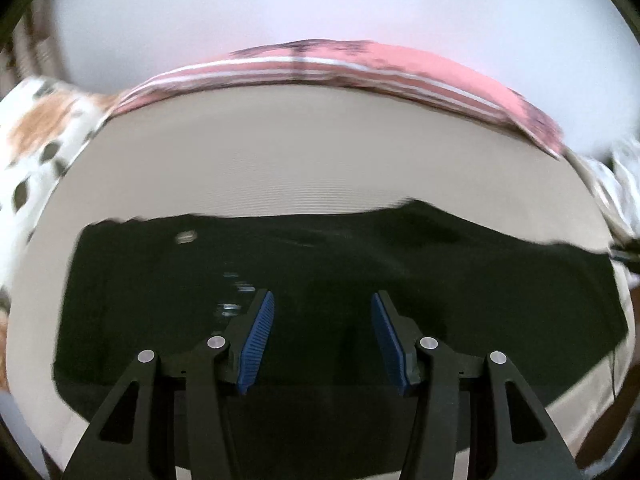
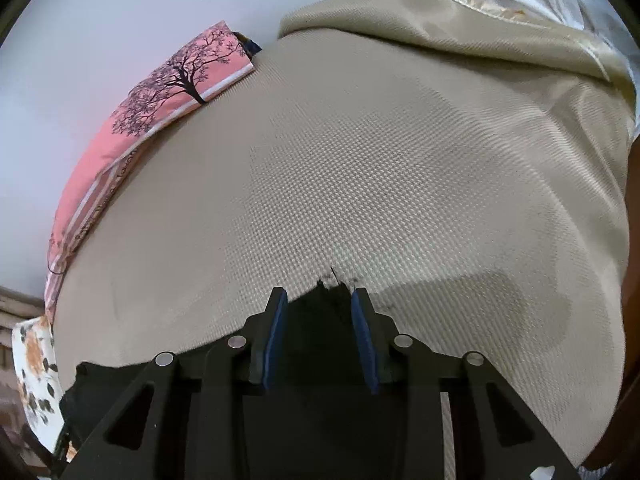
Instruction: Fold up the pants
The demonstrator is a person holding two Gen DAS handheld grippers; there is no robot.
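Note:
Black pants (image 1: 320,264) lie flat across a beige textured bed cover (image 1: 280,152). My left gripper (image 1: 322,304) is open and hovers over the middle of the pants, holding nothing. In the right wrist view my right gripper (image 2: 319,296) is partly open at a frayed end of the black pants (image 2: 324,312); the cloth lies between the blue pads (image 2: 276,340), and I cannot tell whether they pinch it. More black cloth shows at the lower left (image 2: 96,376).
A pink pillow with a black tree print (image 2: 168,92) lies along the far edge of the bed by a pale wall (image 1: 320,8). A floral sheet (image 1: 36,128) sits at the left. Folded beige cover (image 2: 460,20) bunches at the right.

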